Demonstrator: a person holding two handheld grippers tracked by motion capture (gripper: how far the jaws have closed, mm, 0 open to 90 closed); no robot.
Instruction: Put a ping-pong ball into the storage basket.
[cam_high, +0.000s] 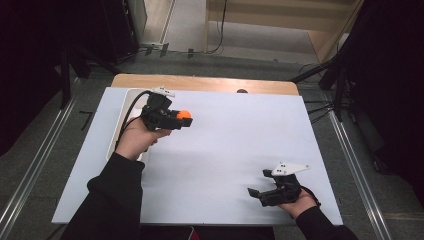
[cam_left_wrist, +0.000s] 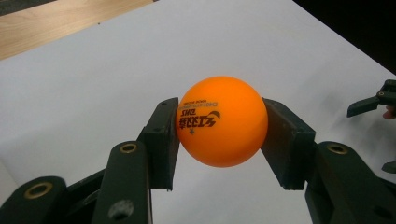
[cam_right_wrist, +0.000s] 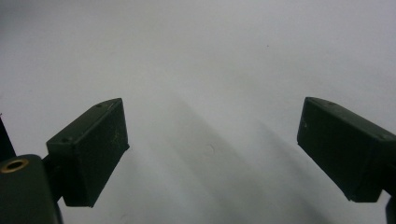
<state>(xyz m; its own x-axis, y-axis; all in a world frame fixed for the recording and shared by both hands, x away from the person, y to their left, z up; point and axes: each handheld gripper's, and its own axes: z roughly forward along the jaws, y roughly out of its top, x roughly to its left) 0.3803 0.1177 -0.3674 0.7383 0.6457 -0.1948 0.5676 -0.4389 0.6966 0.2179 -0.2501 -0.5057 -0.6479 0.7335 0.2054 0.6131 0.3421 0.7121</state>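
Closest to the person, at the near right part of the table, the right hand (cam_high: 300, 200) holds the right gripper (cam_high: 256, 193) low over the white sheet (cam_high: 230, 150) that covers the tabletop. Its two black jaws stand wide apart with nothing between them; in the right gripper view only bare white surface lies in the gap, with soft shadows of the jaws falling across it. A grey three-cornered plate (cam_high: 290, 168) sits on top of this gripper.

Further away and to the left, the left hand (cam_high: 137, 137), in a dark sleeve (cam_high: 107, 200), holds the left gripper (cam_high: 184, 120) above the sheet, pointing toward the middle of the table. Its jaws are clamped on an orange table-tennis ball (cam_left_wrist: 222, 121), one flat pad pressed to each side. The ball carries dark printed lettering that reads upside down in the left gripper view. The ball appears to be lifted clear of the sheet, though the height is hard to judge. A black cable (cam_high: 131, 102) trails from the gripper's rear.

Under and behind the left hand lies a pale, tray-like object (cam_high: 125, 107) on the left part of the sheet; its shape is unclear.

Beyond the sheet, a strip of bare wooden tabletop (cam_high: 200, 82) runs along the far edge, and past that is grey floor (cam_high: 225, 60).
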